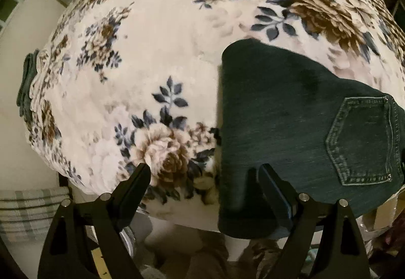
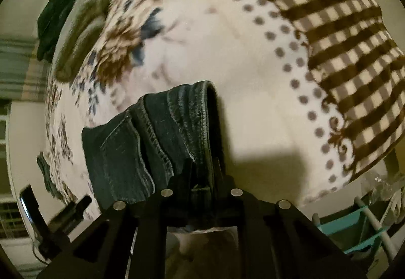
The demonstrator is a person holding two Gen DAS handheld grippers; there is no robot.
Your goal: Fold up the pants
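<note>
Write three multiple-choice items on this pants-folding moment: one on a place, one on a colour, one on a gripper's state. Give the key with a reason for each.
1. Where do the folded jeans lie?
A. on the floral blanket
B. on a bare wooden floor
C. in a basket

2. What colour are the jeans?
A. white
B. dark blue-green denim
C. red

3. How does the right gripper stand?
A. wide open above the blanket
B. shut on the jeans
C. out of view

Key: 1 A, the blanket's flowers show all around the denim. 2 B, dark denim with pale stitching at the back pocket. 3 B, its fingers are pinched close on the denim edge, while the left gripper is spread wide.
</note>
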